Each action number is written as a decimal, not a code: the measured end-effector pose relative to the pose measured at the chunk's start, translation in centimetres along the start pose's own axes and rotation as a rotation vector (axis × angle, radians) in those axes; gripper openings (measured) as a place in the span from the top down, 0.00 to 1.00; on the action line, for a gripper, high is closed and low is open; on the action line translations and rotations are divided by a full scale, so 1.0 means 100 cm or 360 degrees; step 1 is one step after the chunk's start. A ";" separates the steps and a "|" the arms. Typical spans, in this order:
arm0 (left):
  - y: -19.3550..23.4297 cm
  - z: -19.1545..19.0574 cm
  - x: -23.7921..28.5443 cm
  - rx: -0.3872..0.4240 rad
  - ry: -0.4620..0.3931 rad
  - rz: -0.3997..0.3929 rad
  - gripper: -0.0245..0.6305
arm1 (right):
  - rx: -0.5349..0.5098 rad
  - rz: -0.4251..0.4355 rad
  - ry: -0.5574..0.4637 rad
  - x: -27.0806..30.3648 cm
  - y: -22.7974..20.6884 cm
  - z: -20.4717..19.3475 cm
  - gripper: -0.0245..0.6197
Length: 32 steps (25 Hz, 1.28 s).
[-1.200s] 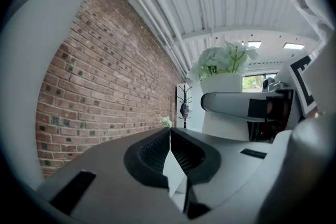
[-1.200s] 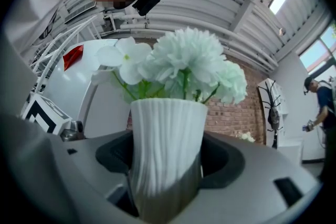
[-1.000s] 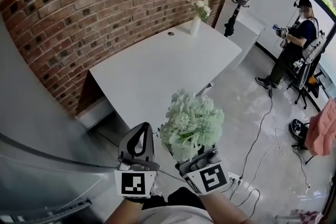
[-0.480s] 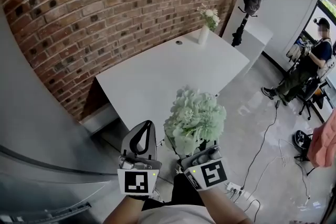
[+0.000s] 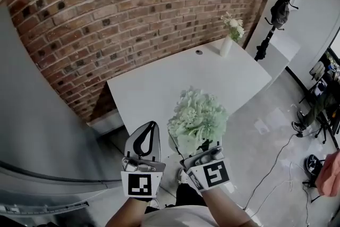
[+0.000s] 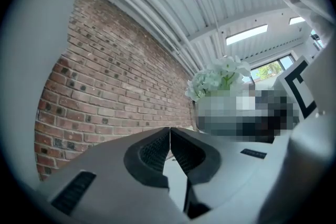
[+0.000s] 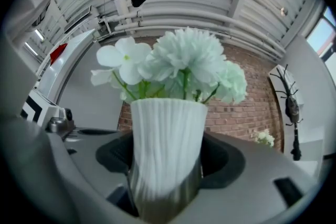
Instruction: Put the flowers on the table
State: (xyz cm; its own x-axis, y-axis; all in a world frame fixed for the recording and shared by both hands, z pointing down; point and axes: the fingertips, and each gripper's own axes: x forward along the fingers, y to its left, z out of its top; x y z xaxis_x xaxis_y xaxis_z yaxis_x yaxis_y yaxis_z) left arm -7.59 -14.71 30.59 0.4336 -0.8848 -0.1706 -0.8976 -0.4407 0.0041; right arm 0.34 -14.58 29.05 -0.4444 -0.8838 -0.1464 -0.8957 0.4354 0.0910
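Note:
A white ribbed vase [image 7: 167, 149] of pale green flowers [image 5: 198, 118] is held upright in my right gripper [image 5: 197, 152], whose jaws are shut on the vase's sides. The bouquet [image 7: 184, 63] fills the right gripper view. My left gripper [image 5: 145, 138] is beside it on the left, shut and holding nothing; in the left gripper view its pads [image 6: 170, 152] meet. Both hang in front of the near edge of the white table [image 5: 159, 93], above the floor.
A second small vase of white flowers [image 5: 229, 34] stands at the table's far right corner, near a cable hole [image 5: 198, 52]. A brick wall [image 5: 106, 13] runs behind the table. A black coat stand [image 5: 276, 8] is at the right, and cables lie on the floor.
The view has swung left and closer to the table. Both grippers keep their pose, the vase still held in the right one. The person at the right has left the view.

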 end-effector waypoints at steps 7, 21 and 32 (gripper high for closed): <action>-0.006 -0.013 0.063 0.0038 0.0002 0.0141 0.95 | 0.0032 0.0137 0.0007 0.039 -0.061 -0.017 0.40; 0.021 -0.073 0.118 0.0099 0.0049 0.0315 0.95 | 0.0089 0.0301 0.0042 0.097 -0.094 -0.092 0.40; 0.034 -0.131 0.138 0.0085 0.0067 0.0314 0.95 | 0.0088 0.0270 0.0071 0.118 -0.104 -0.163 0.40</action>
State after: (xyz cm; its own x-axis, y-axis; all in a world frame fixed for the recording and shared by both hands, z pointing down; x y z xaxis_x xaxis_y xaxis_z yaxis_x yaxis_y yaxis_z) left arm -3.64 -30.39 41.19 0.2512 -0.9591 -0.1303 -0.9678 -0.2509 -0.0189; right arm 4.70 -32.36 42.42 -0.5891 -0.8031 -0.0893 -0.8080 0.5864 0.0564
